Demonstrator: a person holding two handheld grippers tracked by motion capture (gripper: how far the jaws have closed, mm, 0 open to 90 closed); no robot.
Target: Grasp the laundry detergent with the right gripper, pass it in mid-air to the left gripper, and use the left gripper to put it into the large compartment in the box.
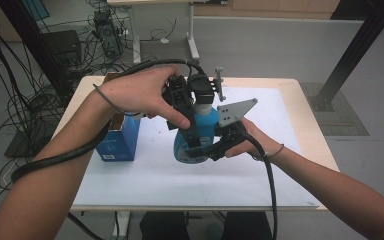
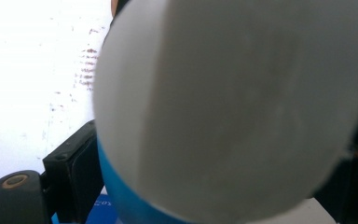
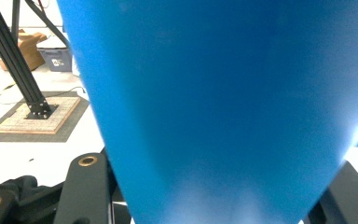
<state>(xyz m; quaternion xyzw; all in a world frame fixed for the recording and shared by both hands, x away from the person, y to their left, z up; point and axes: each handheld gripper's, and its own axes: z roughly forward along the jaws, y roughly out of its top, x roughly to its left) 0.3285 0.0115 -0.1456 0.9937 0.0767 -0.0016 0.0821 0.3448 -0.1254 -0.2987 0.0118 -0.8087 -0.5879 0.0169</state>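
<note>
**Blue bottle clamped by both tools above the white sheet**

Right tool (image 1: 200, 149): jaws clamped on the lower body of the blue bottle (image 1: 202, 131). In the right gripper view the bottle's blue wall (image 3: 223, 107) sits between the two black jaws, which press on either side of it. The grey three-cornered plate (image 1: 235, 112) on this tool faces up, and its cable (image 1: 270, 185) trails back along the person's right forearm.

Left tool (image 1: 190, 107): jaws closed on the bottle's upper part, coming down from above. In the left gripper view the white cap end (image 2: 233, 107) lies right against the lens, blurred, with a blue band below it — one black jaw shows at its left edge, touching the bottle. The left hand (image 1: 140, 92) wraps the tool body from the top.

Bottle: held clear of the table between the two tools, over the middle of the white sheet (image 1: 145, 175), tilted with its top away from the person.

Surroundings: a blue carton (image 1: 117, 142) stands on the sheet's left edge, just beside the left wrist and apart from the bottle. The wooden table (image 1: 307, 125) shows as a border around the sheet. Loose cables (image 1: 25, 100) lie on the floor at the left.
</note>
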